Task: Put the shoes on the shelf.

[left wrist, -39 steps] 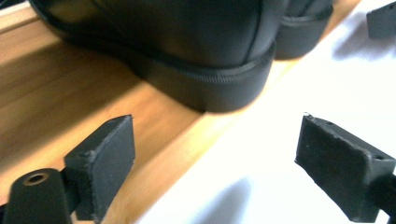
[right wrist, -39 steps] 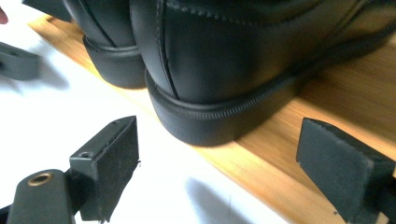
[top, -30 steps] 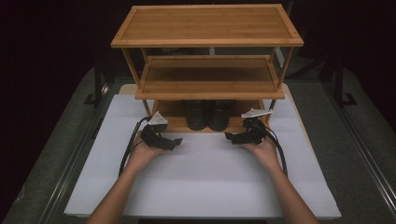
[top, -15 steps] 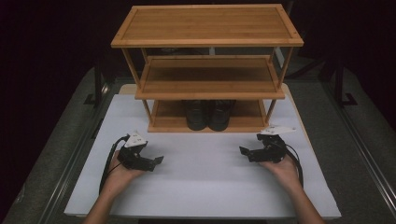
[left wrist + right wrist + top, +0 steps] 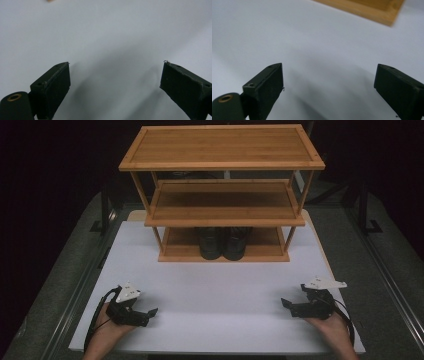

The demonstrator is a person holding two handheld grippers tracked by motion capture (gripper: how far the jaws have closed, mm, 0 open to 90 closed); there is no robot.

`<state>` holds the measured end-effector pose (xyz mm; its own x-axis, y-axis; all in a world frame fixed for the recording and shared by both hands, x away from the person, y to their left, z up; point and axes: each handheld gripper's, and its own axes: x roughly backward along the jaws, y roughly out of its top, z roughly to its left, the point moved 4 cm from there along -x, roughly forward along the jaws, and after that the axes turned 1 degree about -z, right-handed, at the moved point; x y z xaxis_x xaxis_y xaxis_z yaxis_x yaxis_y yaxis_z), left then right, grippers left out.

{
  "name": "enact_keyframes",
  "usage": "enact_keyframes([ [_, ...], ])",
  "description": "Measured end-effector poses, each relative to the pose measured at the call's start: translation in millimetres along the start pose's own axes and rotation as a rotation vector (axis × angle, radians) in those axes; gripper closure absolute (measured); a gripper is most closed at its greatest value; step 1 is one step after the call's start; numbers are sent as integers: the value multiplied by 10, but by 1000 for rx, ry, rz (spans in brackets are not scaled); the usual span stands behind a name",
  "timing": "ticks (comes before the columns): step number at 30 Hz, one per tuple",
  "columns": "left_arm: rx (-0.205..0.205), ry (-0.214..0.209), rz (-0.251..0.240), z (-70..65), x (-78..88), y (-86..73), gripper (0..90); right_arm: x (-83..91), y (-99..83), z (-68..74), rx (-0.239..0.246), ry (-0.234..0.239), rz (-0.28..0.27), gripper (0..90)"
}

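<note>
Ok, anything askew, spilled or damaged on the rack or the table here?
Nothing stands out. The bamboo rack stands square at the far side of the white table, and the pair of black shoes sits side by side on its bottom shelf. The left tool and right tool rest near the front edge, both open with nothing between them.

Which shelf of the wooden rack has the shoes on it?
The bottom shelf of the bamboo rack. A pair of black shoes sits at its middle, while the middle shelf and top shelf are bare.
</note>
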<state>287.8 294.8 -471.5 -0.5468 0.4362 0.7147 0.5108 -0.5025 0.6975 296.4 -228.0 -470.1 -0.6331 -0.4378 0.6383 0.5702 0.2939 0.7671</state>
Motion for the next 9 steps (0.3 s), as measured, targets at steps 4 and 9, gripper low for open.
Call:
enact_keyframes([
  [4, 34, -20, -26, 11, 2, -92, 84, 85, -153, -47, 11, -51, 40, 85],
  [9, 29, -15, -23, 8, -6, -93, 80, 45, -235, -70, 4, -64, 85, 73],
])
